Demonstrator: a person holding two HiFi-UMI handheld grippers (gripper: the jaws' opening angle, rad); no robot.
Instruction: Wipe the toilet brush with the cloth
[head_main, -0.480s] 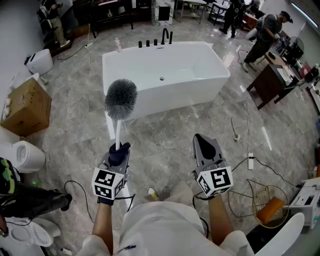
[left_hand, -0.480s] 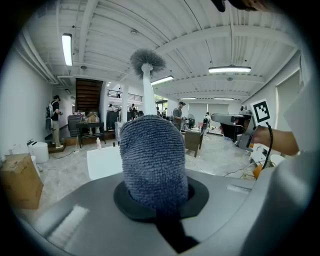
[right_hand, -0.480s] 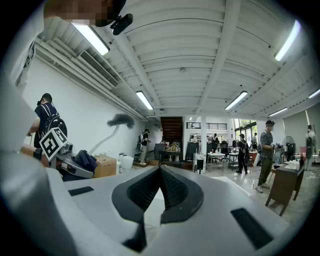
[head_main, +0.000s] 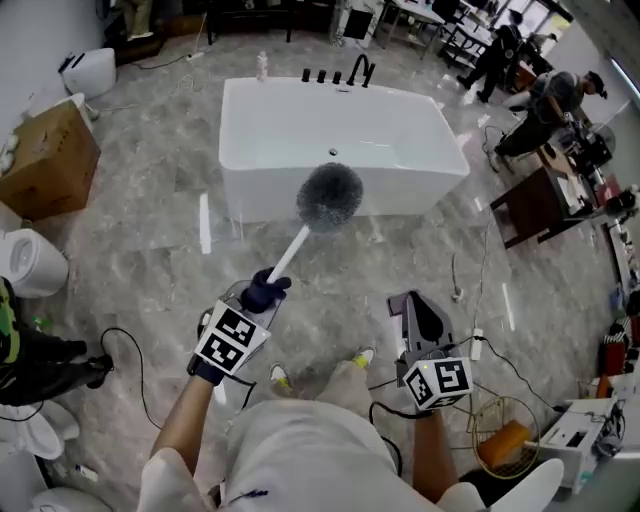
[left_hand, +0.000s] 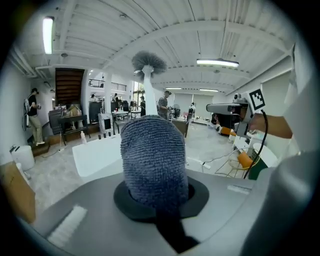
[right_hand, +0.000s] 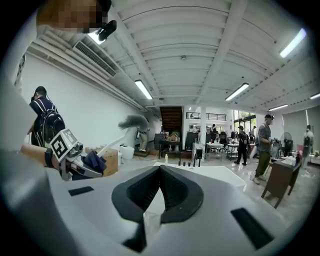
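My left gripper (head_main: 262, 296) is shut on a dark blue cloth (head_main: 266, 291) that wraps the white handle (head_main: 290, 253) of the toilet brush. The brush leans up and to the right, its grey bristle head (head_main: 329, 196) in front of the bathtub. In the left gripper view the cloth (left_hand: 154, 165) fills the jaws and the bristle head (left_hand: 149, 62) stands above it. My right gripper (head_main: 413, 303) hangs to the right, shut and empty. The right gripper view shows its jaws (right_hand: 159, 185) together, with the left gripper (right_hand: 75, 167), the cloth (right_hand: 94, 161) and the brush head (right_hand: 132, 121) off to its left.
A white bathtub (head_main: 400, 170) stands ahead on the marble floor. A cardboard box (head_main: 50, 160) and a toilet (head_main: 30, 262) are at the left. Cables, a power strip (head_main: 477, 344) and a wire basket (head_main: 505, 435) lie at the right. People stand by a desk (head_main: 535, 205) at the back right.
The brush has tipped from upright to leaning right, its head swinging rightward toward the tub's front. The left gripper turned with it. The right gripper stays shut in about the same place.
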